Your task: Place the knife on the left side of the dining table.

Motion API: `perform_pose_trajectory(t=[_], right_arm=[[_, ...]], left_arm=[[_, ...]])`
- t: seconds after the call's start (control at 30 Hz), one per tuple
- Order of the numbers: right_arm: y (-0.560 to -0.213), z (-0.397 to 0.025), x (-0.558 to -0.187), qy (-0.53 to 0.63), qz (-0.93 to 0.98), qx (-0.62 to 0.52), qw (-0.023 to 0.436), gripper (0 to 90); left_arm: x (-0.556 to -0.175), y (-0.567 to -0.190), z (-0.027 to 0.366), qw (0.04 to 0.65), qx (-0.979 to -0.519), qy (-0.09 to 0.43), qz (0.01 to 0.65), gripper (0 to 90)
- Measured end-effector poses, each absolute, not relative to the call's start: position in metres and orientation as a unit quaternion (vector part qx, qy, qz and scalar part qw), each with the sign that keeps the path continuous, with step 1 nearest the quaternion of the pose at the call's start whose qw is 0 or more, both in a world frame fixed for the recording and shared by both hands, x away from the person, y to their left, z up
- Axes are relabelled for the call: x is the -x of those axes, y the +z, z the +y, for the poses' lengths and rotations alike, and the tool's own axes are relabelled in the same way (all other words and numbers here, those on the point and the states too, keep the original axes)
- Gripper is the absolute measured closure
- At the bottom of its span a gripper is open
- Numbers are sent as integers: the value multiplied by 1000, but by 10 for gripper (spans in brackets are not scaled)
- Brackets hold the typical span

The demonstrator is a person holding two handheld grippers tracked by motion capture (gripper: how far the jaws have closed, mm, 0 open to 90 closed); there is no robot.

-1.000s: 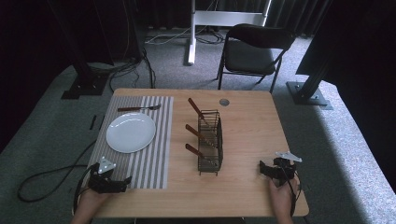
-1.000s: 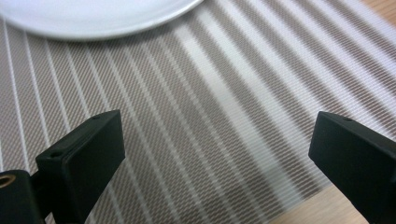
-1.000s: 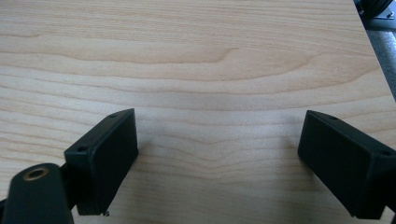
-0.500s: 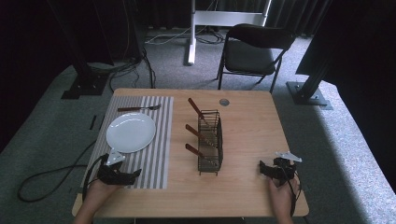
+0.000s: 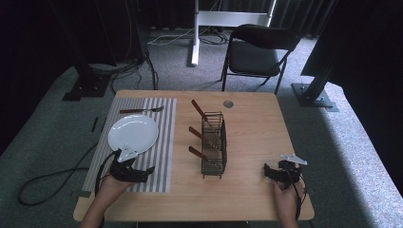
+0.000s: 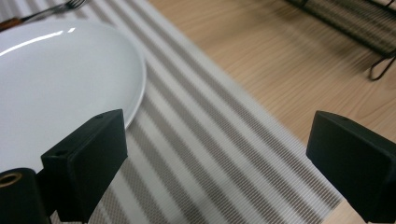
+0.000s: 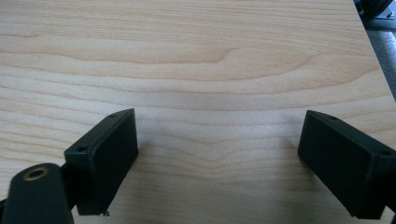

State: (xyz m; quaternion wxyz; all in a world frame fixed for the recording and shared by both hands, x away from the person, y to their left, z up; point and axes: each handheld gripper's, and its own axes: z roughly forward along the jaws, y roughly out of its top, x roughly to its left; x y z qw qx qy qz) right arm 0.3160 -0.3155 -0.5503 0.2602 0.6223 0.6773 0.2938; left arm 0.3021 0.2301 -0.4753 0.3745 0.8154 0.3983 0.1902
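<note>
Left gripper (image 5: 142, 171), jaws spread wide w/ nothing between them, hangs over the near part of the striped placemat (image 5: 161, 142), tips pointing right toward the wire rack; in the left gripper view the same gripper (image 6: 219, 154) frames bare mat stripes, w/ the white plate (image 6: 60, 79) just beside its left jaw, rim close to but apart from the pad. Plate (image 5: 133, 134) lies on the mat, just beyond the gripper; a fork (image 5: 141, 110) w/ brown handle lies on the mat past the plate's far edge, near but not touching it. Black wire rack (image 5: 214, 145) stands mid-table on bare wood, right of the mat, holding three brown-handled utensils that stick out to its left, tilted. Right gripper (image 5: 268, 172), jaws likewise wide apart and empty, sits low over the table (image 5: 256, 123) near its front right corner, well apart from the rack; right gripper view shows that gripper (image 7: 219, 154) over plain wood grain
</note>
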Motion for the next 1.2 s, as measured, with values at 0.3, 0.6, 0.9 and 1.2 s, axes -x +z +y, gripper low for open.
perform_pose_trajectory(t=[0.3,0.6,0.9,1.2], right_arm=[[-550,-316,-316,294,677,-622,261,112],[-550,-316,-316,294,677,-622,261,113],[-550,-316,-316,294,677,-622,261,114],[-550,-316,-316,294,677,-622,261,114]], left_arm=[[-314,-456,212,394,-819,182,375,54],[-325,-446,194,408,-823,177,353,66],[-335,-432,178,422,-823,178,337,66],[-346,-418,161,436,-821,174,325,66]])
